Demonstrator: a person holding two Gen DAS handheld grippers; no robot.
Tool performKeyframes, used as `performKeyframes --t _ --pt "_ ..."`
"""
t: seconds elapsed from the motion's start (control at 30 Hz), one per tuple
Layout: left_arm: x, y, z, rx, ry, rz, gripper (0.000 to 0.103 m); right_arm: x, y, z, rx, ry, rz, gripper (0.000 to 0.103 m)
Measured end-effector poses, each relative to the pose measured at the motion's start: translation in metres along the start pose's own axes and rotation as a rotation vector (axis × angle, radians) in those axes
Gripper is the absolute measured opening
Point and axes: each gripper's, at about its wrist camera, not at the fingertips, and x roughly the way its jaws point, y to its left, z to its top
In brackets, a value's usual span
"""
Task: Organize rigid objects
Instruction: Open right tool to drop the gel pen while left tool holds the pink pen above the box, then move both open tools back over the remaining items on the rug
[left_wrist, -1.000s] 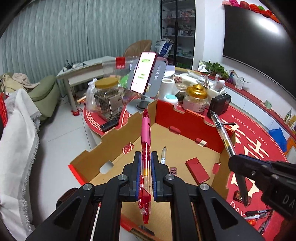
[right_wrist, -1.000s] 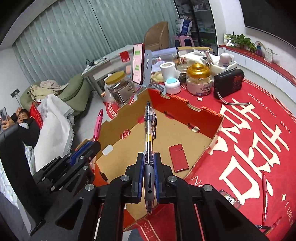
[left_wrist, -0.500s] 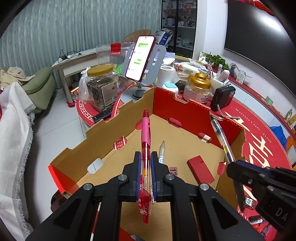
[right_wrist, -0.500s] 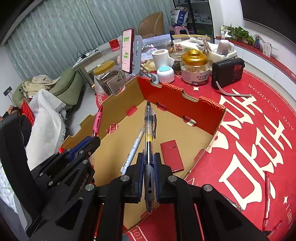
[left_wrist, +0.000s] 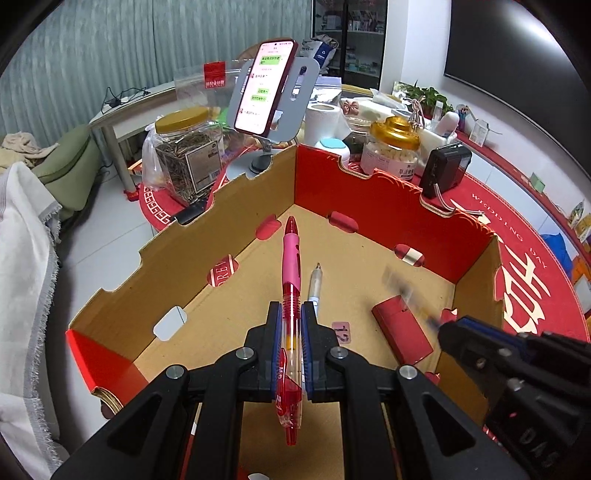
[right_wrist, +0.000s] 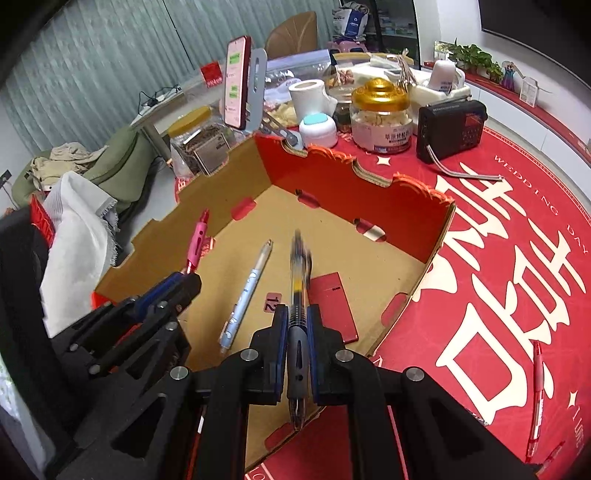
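Both grippers tilt steeply down over the open cardboard box (left_wrist: 110, 295) with red inner walls. The left gripper (left_wrist: 291, 325) has its jaws clamped on a pink-and-red plastic pen (left_wrist: 290, 280), which points away along the fingers above the box floor. The right gripper (right_wrist: 296, 325) is likewise closed on a dark-grip clear-barrelled pen (right_wrist: 298, 280), whose far tip is blurred.

On the brown box floor lie a pale blue pen (right_wrist: 245, 291), between the two grippers, and a flat red rectangular case (right_wrist: 332, 306), just right of the dark pen. A small pink tag marked 12 (right_wrist: 272, 301) sits between them.

Outside the box, to the right, another red pen (right_wrist: 537, 395) lies on the round red table cover (right_wrist: 517, 240). Beyond the far wall stand a gold-lidded jar (right_wrist: 380, 114), a black radio (right_wrist: 450, 129) and a phone on a grey stand (left_wrist: 266, 88).
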Motion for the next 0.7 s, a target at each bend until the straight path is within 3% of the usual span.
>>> performKeyframes --t 0.2,0.27,0.33,0.4,0.43,0.47,0.53,0.57,0.6,0.63,0.7 --pt "0.019 -0.01 0.002 0.071 0.127 -0.02 0.011 0.007 -0.003 -0.001 0.002 0.019 -0.014 0.011" --pt "0.02 -0.016 0.001 0.106 0.142 -0.004 0.027 0.006 -0.005 -0.001 0.006 0.021 -0.015 0.011" --pt "0.017 -0.018 0.002 0.115 0.125 0.029 0.075 0.002 -0.007 -0.002 0.013 0.017 -0.037 0.012" --pt "0.011 -0.013 0.004 0.087 0.101 0.051 0.093 -0.004 -0.013 -0.003 0.029 0.003 -0.034 0.012" --pt "0.009 -0.01 0.004 0.069 0.085 0.041 0.097 -0.006 -0.015 -0.003 0.039 0.003 -0.019 0.015" --pt "0.006 -0.006 0.005 0.05 0.07 0.05 0.103 -0.011 -0.018 -0.004 0.054 0.0 -0.017 0.02" --pt "-0.003 0.001 0.004 0.016 0.033 0.063 0.103 -0.023 -0.022 -0.007 0.081 -0.029 0.055 0.05" --pt "-0.009 0.005 0.003 0.001 0.017 0.059 0.103 -0.029 -0.023 -0.009 0.091 -0.046 0.066 0.055" --pt "-0.012 0.006 0.003 -0.009 0.005 0.053 0.103 -0.037 -0.024 -0.012 0.099 -0.066 0.065 0.072" --pt "-0.019 0.008 0.002 -0.02 -0.011 0.045 0.103 -0.045 -0.026 -0.015 0.106 -0.089 0.043 0.098" --pt "-0.033 0.006 -0.003 -0.023 -0.039 0.031 0.103 -0.067 -0.033 -0.026 0.125 -0.175 0.031 0.101"
